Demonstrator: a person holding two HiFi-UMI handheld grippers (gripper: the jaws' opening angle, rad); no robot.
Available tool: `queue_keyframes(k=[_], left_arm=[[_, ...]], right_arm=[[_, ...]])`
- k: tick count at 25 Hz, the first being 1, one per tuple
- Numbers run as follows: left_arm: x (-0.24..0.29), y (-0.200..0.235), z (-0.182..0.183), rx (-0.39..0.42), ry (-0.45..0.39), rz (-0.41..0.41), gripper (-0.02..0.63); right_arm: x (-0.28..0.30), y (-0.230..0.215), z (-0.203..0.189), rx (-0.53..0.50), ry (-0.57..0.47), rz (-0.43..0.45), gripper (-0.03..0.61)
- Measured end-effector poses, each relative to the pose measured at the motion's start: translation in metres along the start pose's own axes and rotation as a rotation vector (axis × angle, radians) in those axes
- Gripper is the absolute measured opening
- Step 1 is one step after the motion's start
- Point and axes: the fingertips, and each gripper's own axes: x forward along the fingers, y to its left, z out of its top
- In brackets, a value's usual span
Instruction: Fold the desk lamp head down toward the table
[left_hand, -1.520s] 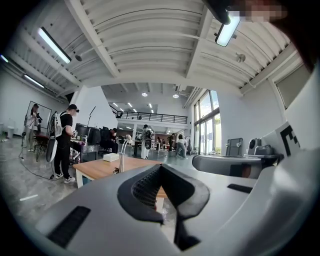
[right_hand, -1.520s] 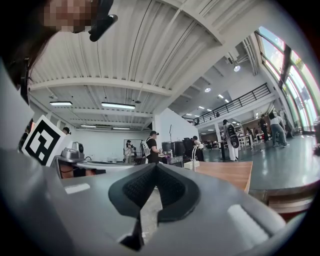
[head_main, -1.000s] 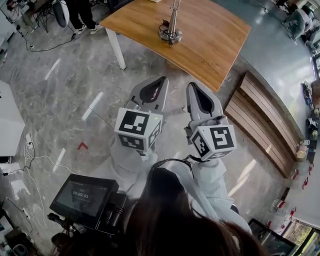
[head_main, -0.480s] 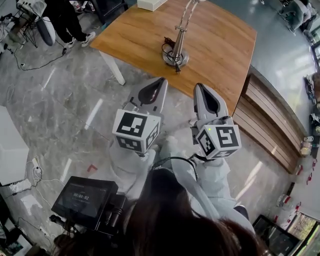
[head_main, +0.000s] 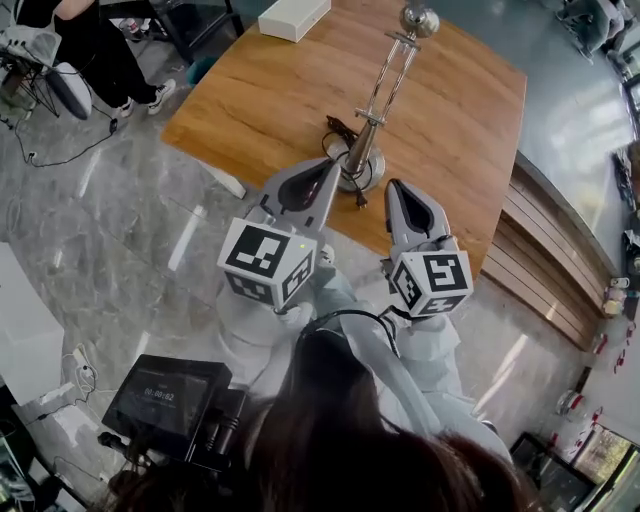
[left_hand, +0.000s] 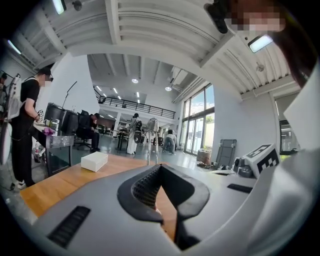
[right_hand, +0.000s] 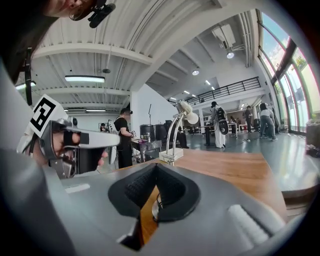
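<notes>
Holding left tool (head_main: 328, 165), right tool (head_main: 393, 186) closed, empty; approach step. Next I open one at lamp head (head_main: 418, 18).

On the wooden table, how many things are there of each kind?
Silver metal desk lamp: 1
White rectangular box: 1
Total: 2
</notes>
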Motion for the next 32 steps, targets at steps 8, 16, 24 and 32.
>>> queue_keyframes(k=[8,16,24,32], left_arm=[[0.095,0.048,0.032,-0.042,0.044,-0.252,0.003],[0.148,0.061,0.042,-0.042,0.102,-0.562,0.054],[0.177,0.045,0.058,-0.101,0.168,-0.895,0.166],[0.201,0.024,0.048,-0.180,0.208,-1.004,0.166]], right_arm=[[0.080,-0.033,-0.010,-0.019,0.078,0.125,0.023],[0.114,-0.044,-0.044,-0.051,0.224,0.249,0.129],[0.139,-0.053,-0.043,-0.070,0.194,0.265,0.144],[0.151,-0.059,-0.050,-0.045,0.172,0.240,0.129]])
